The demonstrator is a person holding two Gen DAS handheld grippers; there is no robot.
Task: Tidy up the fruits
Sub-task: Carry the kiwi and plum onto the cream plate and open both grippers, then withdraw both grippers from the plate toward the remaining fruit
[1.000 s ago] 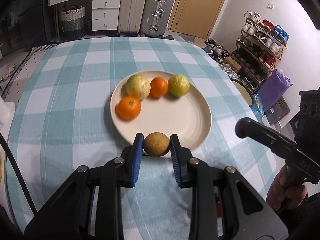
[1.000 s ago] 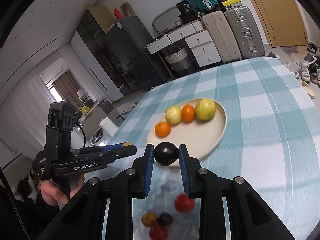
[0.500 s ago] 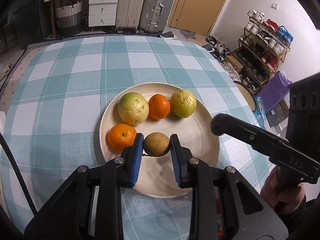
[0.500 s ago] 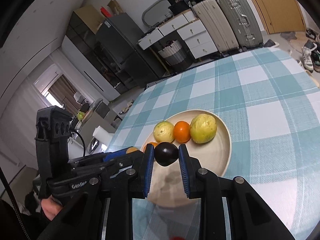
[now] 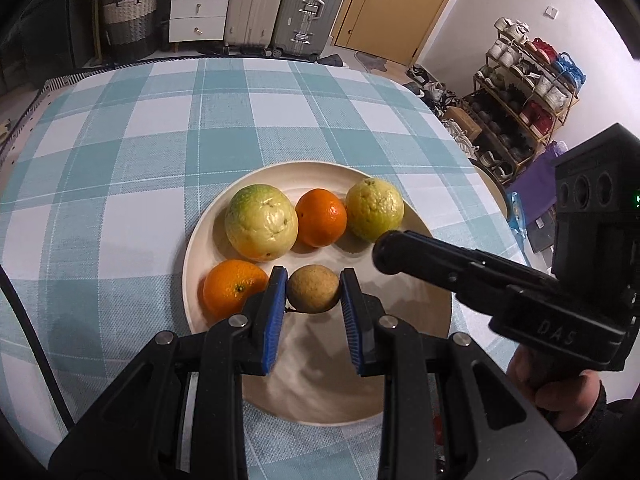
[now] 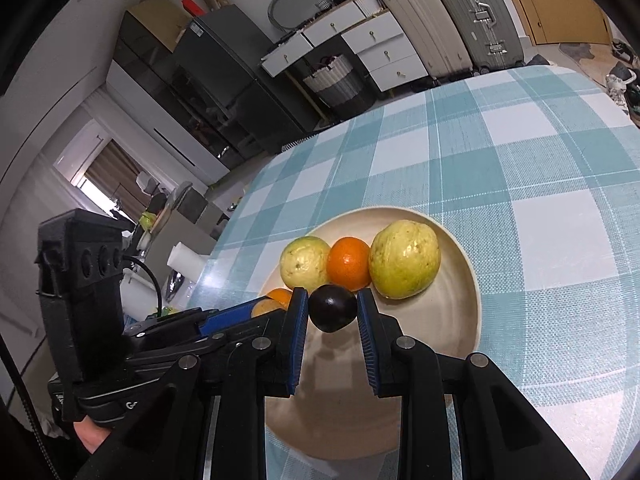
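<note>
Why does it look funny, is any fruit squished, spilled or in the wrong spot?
Nothing stands out. Two guavas and two oranges sit neatly on the plate. The left gripper holds a brown fruit, the right gripper a dark fruit.

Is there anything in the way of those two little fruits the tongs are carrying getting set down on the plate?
Nothing visible blocks them. The left tongs hold a brown fruit and the right tongs a dark fruit, both over bare plate. The guavas and oranges sit at the far and left sides.

Suitcases [image 5: 288, 4], drawers [image 5: 198, 4], shoe rack [image 5: 520, 92]
</note>
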